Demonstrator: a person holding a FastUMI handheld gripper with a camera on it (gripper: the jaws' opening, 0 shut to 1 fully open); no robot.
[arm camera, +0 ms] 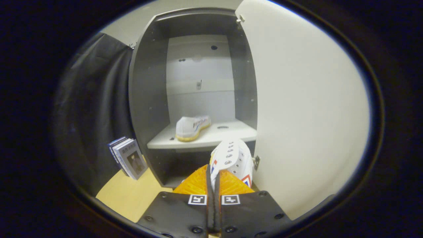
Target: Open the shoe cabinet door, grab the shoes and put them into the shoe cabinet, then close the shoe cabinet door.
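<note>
gripper [213,180]: nearly closed, both fingers pinched on the edge of the second shoe [233,158], probably gripped there so the toe points forward for sliding in

second shoe: held up just ahead of the fingers, toe toward the cabinet, near the front lip of the shelf [211,135]

first shoe [191,127]: already parked on the left of the shelf, so the right spot looks free

cabinet door [304,109]: swung wide open on the right, out of the way

books [129,158]: leaning left of the cabinet on the wooden floor [129,195]
</note>
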